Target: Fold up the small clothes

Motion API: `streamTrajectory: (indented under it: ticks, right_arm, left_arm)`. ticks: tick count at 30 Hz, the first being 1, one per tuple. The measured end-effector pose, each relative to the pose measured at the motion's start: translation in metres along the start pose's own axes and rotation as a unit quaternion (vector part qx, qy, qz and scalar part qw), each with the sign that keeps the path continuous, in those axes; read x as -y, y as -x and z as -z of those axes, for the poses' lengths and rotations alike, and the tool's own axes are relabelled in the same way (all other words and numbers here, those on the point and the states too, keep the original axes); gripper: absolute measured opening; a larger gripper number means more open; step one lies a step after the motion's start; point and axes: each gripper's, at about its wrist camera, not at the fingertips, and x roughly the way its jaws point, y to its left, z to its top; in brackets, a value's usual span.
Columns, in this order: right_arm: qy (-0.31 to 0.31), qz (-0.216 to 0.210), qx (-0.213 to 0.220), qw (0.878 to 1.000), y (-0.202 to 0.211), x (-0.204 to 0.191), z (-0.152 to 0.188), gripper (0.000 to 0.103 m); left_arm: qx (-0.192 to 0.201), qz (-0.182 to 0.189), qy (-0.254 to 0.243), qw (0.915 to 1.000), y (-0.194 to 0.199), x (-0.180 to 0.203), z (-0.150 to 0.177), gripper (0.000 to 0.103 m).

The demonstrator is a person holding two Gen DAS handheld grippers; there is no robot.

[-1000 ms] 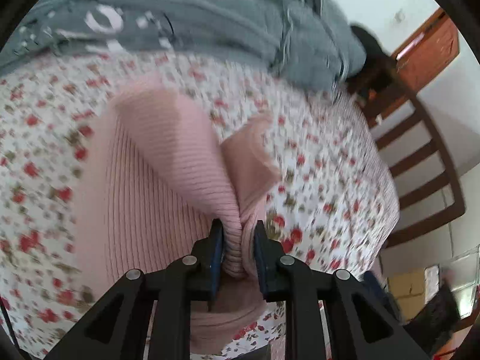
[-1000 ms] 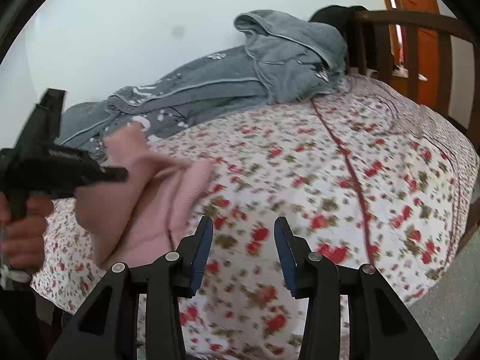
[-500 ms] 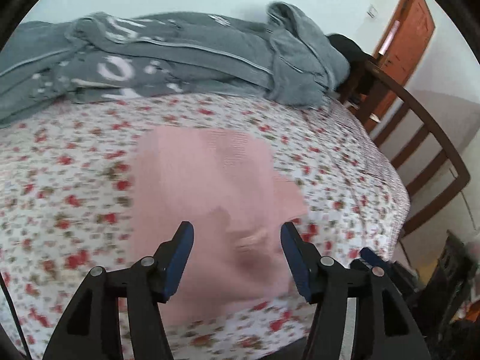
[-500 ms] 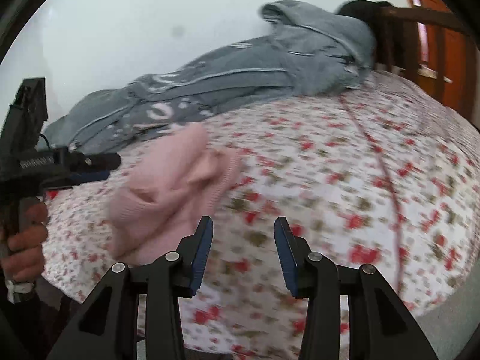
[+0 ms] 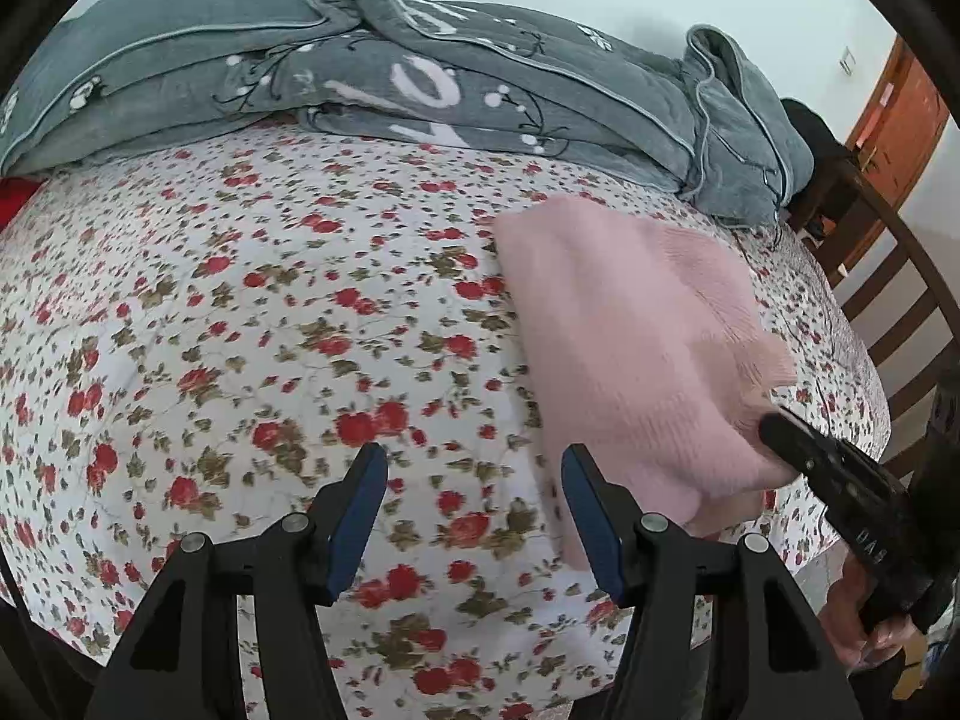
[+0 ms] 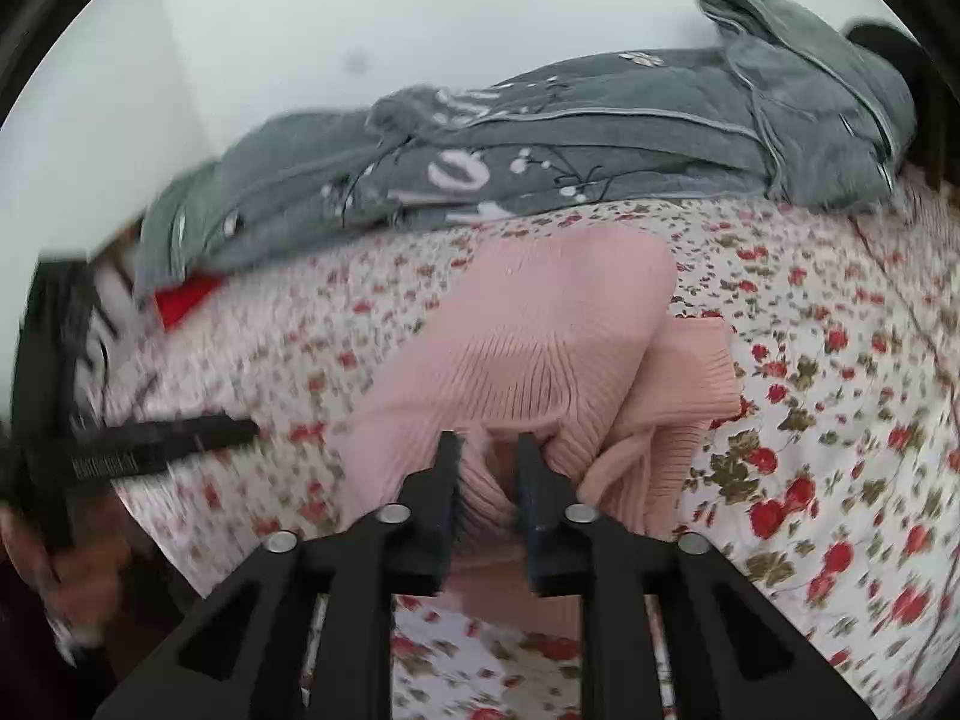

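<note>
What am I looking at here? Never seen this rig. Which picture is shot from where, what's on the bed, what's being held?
There is no robot: a person holds one pair of hand-operated tongs in each hand, and a fisheye camera on each looks forward along its fingers.

The left camera shows the left tongs open and holding nothing, over a flowered bedsheet. At its right edge the other tool reaches into a pink sweater.

The right camera shows the right tongs closed on that sweater's near edge, bunching the ribbed knit. The left tongs appear at the far left, in the person's hand.

A grey blanket is piled along the wall, with something red beside it. A wooden chair stands past the bed's right end.
</note>
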Motion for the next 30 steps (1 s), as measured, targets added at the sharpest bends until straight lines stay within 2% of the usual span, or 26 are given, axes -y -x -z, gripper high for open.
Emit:
streamTrajectory:
  ticks: [2,4,5,6,10,13,17,19,21,23,25,30]
  right_arm:
    - [0.017,0.019,0.022,0.999,0.013,0.002,0.008,0.009]
    - [-0.034,-0.008,0.057,0.998,0.035,0.022,0.02,0.008]
    - [-0.059,-0.018,0.061,0.996,0.037,0.031,0.024,0.007]
    - [-0.091,-0.029,0.057,0.994,0.038,0.041,0.033,0.007]
    - [-0.15,-0.01,0.01,0.989,0.004,0.064,0.074,0.007]
    - [-0.184,-0.017,0.013,0.983,-0.002,0.075,0.087,0.007]
    - [-0.163,-0.013,0.022,0.986,0.015,0.067,0.079,0.007]
    - [-0.134,0.002,0.006,0.991,0.019,0.063,0.075,0.009]
    - [-0.117,0.012,-0.005,0.993,0.019,0.06,0.072,0.015]
    - [-0.117,0.013,0.003,0.993,0.026,0.061,0.068,0.026]
    - [-0.123,0.004,0.021,0.992,0.035,0.062,0.064,0.03]
    - [-0.122,-0.012,0.026,0.992,0.034,0.063,0.058,0.031]
  left_arm:
    - [-0.001,0.011,0.006,0.9999,0.001,-0.007,0.001,0.058]
    - [0.002,0.017,0.003,0.9998,0.001,-0.01,0.001,0.058]
    - [0.004,0.019,0.002,0.9998,0.001,-0.01,0.001,0.058]
    - [0.004,0.021,0.002,0.9998,0.0,-0.01,0.0,0.058]
    - [-0.005,0.035,0.0,0.9994,-0.009,-0.005,0.0,0.058]
    - [-0.015,0.04,-0.013,0.999,-0.013,0.002,0.003,0.058]
    - [-0.012,0.048,-0.023,0.9985,-0.01,0.005,0.006,0.058]
    - [-0.008,0.056,-0.022,0.9982,-0.009,0.005,0.006,0.058]
    - [-0.008,0.063,-0.023,0.9977,-0.011,0.007,0.006,0.058]
    - [-0.013,0.071,-0.031,0.9969,-0.014,0.012,0.01,0.058]
    - [-0.022,0.08,-0.044,0.9956,-0.02,0.018,0.017,0.058]
    - [-0.059,0.087,-0.086,0.9907,-0.038,0.04,0.044,0.058]
